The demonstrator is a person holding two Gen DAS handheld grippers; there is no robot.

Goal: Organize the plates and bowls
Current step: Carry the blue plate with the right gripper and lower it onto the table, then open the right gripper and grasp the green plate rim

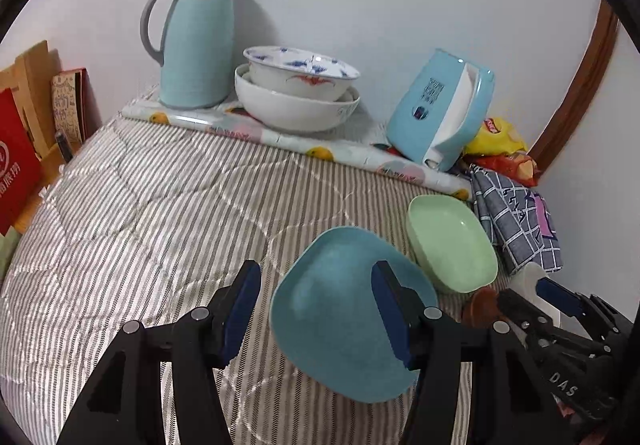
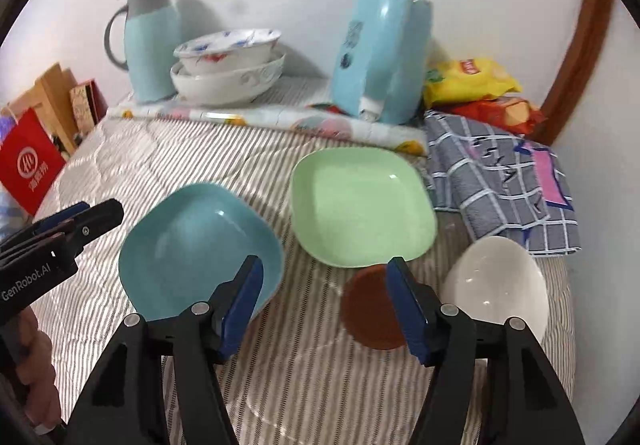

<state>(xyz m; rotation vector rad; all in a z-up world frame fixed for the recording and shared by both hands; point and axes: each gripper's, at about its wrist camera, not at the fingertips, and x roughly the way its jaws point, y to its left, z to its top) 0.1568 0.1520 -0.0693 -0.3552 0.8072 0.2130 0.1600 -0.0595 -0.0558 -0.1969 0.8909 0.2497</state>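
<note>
Both grippers hang over the striped quilt (image 2: 120,165), jaws apart, nothing between the pads. The left gripper (image 1: 316,315) sits above the blue dish (image 1: 340,325), its right finger crossing the dish in view; contact cannot be told. The right gripper (image 2: 324,305) hovers by the brown saucer (image 2: 368,309). The green dish (image 2: 360,205) lies just beside the blue one, the white bowl (image 2: 500,285) right of the saucer. Two stacked bowls (image 1: 298,93) stand at the back beside the jug (image 1: 196,37).

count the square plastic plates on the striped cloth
2: a blue plate nearer the left claw, and a green plate beside it to the right. None looks hidden.
</note>
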